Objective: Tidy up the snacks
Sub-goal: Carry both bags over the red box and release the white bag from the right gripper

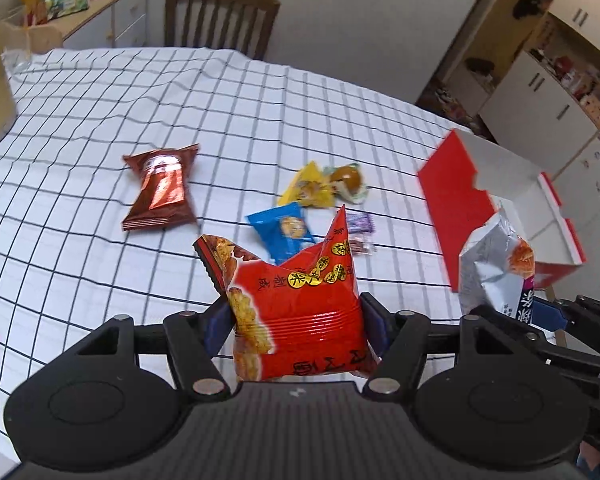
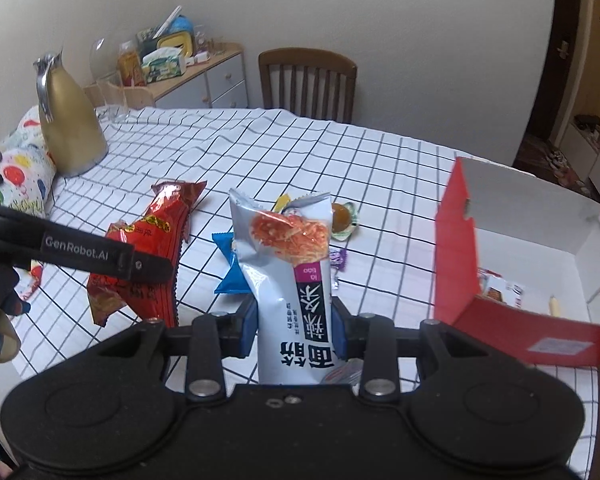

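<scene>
Packets aloft, both headed for the red box (image 2: 496, 320).
Left gripper (image 1: 296, 320) pinches red snack bag (image 1: 300, 304); right gripper (image 2: 296, 324) pinches silver noodle packet (image 2: 288, 264); clear the raised flap, lower inside, then release.

The tablecloth (image 1: 100, 120) was white with a grid of thin black lines. The packet (image 1: 300, 312) in the left gripper (image 1: 296, 320) was bright red with yellow round badges, and that gripper was black with blue pads. The right gripper (image 2: 294, 328) pinched a silver-grey packet (image 2: 288, 264) printed with orange noodles and a purple-and-black label. A glossy brown-red wrapper (image 1: 162, 188), a blue sachet (image 1: 284, 232) and a yellow one (image 1: 308, 188) lay on the cloth. The box (image 2: 512, 320) was red outside, white inside
</scene>
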`<move>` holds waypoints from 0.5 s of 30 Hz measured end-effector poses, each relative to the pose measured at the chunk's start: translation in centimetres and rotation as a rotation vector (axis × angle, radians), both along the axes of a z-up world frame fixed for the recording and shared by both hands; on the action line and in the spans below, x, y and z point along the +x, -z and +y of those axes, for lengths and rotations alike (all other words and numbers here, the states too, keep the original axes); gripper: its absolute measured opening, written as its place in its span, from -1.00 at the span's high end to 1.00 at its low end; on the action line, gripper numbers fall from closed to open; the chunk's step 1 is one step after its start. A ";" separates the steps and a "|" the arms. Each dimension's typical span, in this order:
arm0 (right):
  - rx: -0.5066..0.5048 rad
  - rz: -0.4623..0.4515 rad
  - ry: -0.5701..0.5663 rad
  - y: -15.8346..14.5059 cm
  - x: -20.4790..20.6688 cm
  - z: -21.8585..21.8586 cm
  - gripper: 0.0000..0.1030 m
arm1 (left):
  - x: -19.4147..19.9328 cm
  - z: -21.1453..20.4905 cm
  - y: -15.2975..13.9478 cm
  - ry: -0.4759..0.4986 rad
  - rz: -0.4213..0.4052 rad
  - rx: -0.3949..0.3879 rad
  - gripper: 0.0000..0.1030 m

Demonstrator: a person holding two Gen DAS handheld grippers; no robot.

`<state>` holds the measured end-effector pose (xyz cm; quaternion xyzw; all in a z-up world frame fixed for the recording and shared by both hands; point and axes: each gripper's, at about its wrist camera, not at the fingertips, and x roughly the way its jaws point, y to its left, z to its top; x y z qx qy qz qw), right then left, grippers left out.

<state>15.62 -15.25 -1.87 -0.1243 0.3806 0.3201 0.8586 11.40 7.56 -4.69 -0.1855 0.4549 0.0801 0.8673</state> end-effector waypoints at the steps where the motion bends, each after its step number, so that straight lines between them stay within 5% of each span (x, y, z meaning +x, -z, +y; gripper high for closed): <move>1: 0.003 0.000 0.007 -0.3 -0.1 -0.4 0.33 | 0.0 -0.5 -0.4 0.011 -0.006 0.002 -0.28; 15: 0.052 -0.034 0.104 -3.4 -0.8 -5.9 0.33 | 1.3 -7.5 -4.3 0.149 -0.081 0.021 -0.28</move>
